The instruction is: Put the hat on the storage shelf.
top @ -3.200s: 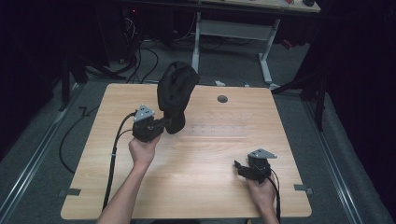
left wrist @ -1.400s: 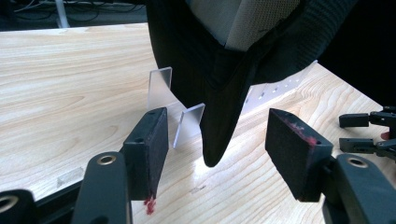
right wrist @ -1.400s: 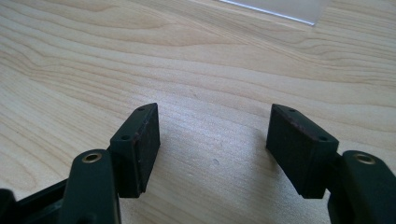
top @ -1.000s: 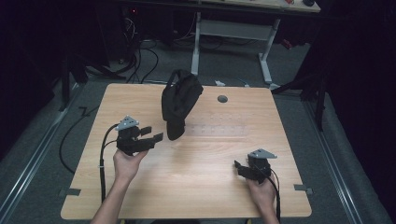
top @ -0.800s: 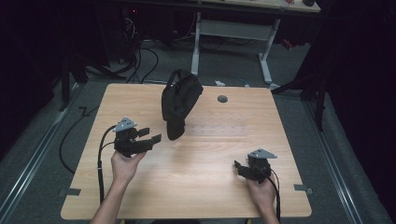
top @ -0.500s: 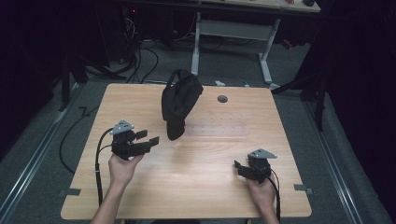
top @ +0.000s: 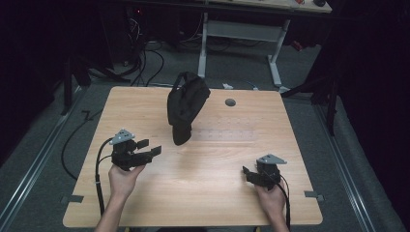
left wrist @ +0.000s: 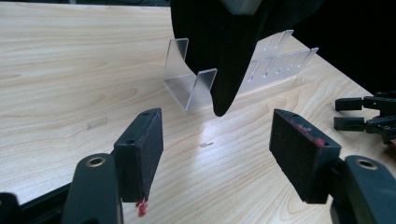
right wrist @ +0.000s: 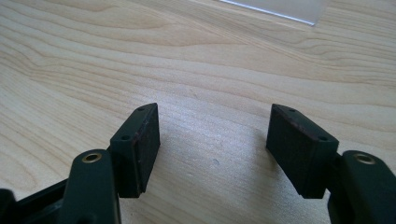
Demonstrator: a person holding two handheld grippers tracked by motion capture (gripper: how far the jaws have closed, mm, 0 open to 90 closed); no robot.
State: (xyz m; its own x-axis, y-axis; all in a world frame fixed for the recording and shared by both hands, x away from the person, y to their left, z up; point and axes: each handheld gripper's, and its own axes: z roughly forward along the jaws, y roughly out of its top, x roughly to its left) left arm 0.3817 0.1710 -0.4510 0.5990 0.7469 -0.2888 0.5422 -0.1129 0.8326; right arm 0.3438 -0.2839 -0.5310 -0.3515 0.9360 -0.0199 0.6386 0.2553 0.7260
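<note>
Black cap (top: 186, 104) sits draped on clear stand (left wrist: 191, 86) for display; left hand-held gripper (top: 149, 149) open, empty, nearby; right hand-held gripper (top: 247, 174) open, idle on worktop (top: 217, 159).

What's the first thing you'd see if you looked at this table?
Most eyes would go to the black cap perched on a clear plastic stand near the far middle of the wooden table; it is dark and tall against the pale wood. Next come two black grippers nearer the person: the left gripper with open jaws aimed toward the cap, and the right gripper low by the near right edge, open too.
</note>
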